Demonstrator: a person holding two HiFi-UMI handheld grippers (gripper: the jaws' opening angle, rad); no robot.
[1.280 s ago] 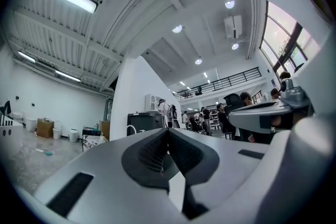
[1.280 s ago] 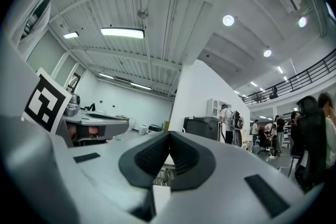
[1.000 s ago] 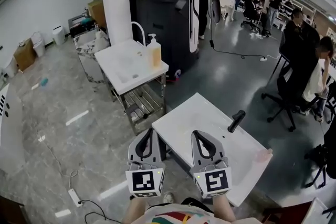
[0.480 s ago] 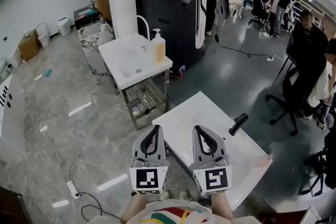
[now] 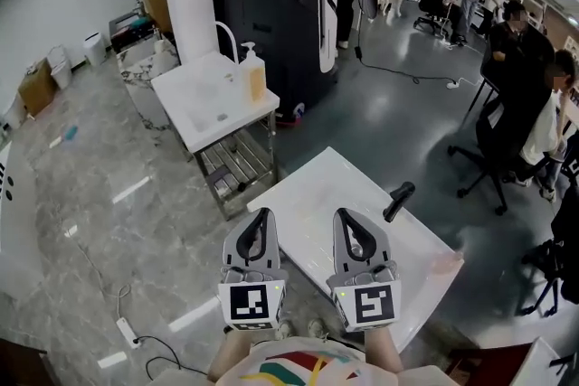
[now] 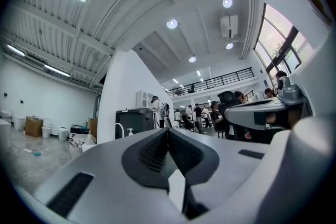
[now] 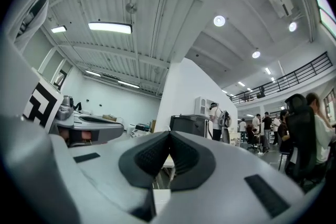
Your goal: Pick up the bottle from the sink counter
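An amber pump bottle [image 5: 256, 79] stands upright at the right edge of the far white sink counter [image 5: 194, 117], beside a curved white faucet [image 5: 226, 36]. In the left gripper view the bottle [image 6: 129, 132] is tiny and far off. My left gripper [image 5: 263, 214] and right gripper [image 5: 344, 214] are held side by side low in the head view, far short of the bottle. Both point forward over the near white table. Each is shut with nothing in it; the left gripper [image 6: 168, 130] and right gripper [image 7: 169, 134] show their pads pressed together.
A near white basin table [image 5: 303, 185] with a black faucet [image 5: 399, 200] lies under the grippers. A black machine [image 5: 271, 4] stands behind the sink counter. People and office chairs [image 5: 493, 149] fill the right. A power strip [image 5: 128, 332] and cables lie on the marble floor.
Both grippers have edged forward over the near white table and stay shut. The view has swung, so the sink counter and bottle sit a little further left.
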